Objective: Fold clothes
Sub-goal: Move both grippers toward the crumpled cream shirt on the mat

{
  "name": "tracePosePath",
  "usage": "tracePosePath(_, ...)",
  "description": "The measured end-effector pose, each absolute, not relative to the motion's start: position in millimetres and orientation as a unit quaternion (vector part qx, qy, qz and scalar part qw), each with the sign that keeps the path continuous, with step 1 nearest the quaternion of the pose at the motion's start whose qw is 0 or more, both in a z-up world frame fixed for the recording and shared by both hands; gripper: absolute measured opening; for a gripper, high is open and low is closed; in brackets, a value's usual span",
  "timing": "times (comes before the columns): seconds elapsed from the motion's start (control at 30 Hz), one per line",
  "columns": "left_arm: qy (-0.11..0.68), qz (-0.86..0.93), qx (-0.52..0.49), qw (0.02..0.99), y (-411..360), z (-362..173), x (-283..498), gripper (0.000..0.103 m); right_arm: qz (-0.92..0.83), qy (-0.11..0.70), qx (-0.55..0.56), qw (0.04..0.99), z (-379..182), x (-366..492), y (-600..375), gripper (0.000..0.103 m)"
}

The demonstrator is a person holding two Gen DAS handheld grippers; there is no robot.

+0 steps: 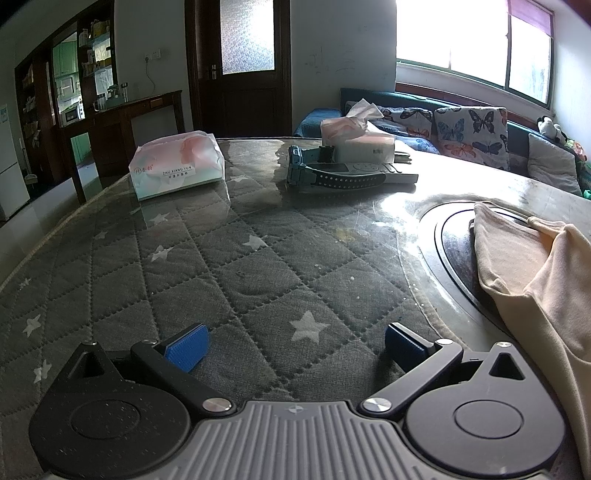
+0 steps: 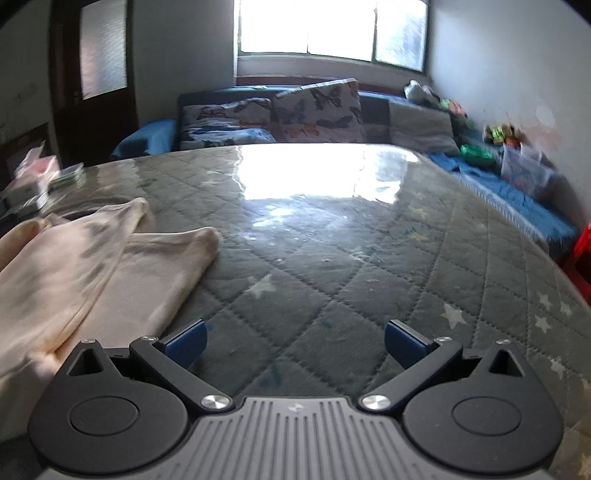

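Cream garment (image 2: 85,266), soft knit, lies flat on grey quilted star-print table cover (image 2: 332,288) under a glossy clear sheet

L gripper (image 1: 295,345): released, blue pads (image 1: 188,349) wide apart, nothing between them. Hovers low over bare quilt. Garment sits off to its right (image 1: 535,273), not touching either finger; one edge drapes over a dark round inset (image 1: 454,236) in the tabletop, ahead-right of the claw

R gripper (image 2: 295,345): also released, jaws spread, empty. Garment lies to its left and ahead-left, near the left finger (image 2: 186,345); contact can't be told. Two layers visible, upper one overlapping lower, two rounded ends pointing away from the claw

Ahead of L claw, far side of table: sealed tissue pack (image 1: 177,166) ahead-left, opened tissue pack (image 1: 356,140) straight ahead w/ tissue sticking up, teal watch (image 1: 317,173) w/ perforated strap just in front of it

Beyond table: sofa w/ butterfly cushions (image 2: 317,110), bright window (image 2: 332,26), dark wooden door (image 1: 243,62)

R view slightly blurred at edges
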State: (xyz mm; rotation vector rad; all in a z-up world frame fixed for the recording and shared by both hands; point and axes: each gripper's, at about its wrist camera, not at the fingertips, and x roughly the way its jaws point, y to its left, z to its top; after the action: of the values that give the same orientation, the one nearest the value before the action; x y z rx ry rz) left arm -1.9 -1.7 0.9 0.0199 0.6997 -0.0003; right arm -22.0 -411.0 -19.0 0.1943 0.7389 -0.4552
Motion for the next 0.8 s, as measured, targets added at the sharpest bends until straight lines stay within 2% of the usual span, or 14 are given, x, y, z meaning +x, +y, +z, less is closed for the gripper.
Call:
tracePosePath(0.23, 0.356, 0.001, 0.015, 0.934, -13, 7, -15, 0.103, -0.185, 0.362, 0.078, 0.910, -10, 9, -426, 0.103)
tracePosePath(0.3, 0.353, -0.010, 0.007, 0.936, -16, 13, -25, 0.103, -0.182, 0.342, 0.031, 0.921, 3, 9, -374, 0.103)
tracePosePath(0.5, 0.356, -0.053, 0.016, 0.933, -38, 28, -56, 0.103, -0.123, 0.325, 0.019, 0.938, 20, -20, -303, 0.103)
tracePosePath(0.8, 0.364, -0.116, 0.036, 0.923, -71, 35, -85, 0.103, -0.063, 0.324, 0.037, 0.943, 24, -64, -299, 0.103)
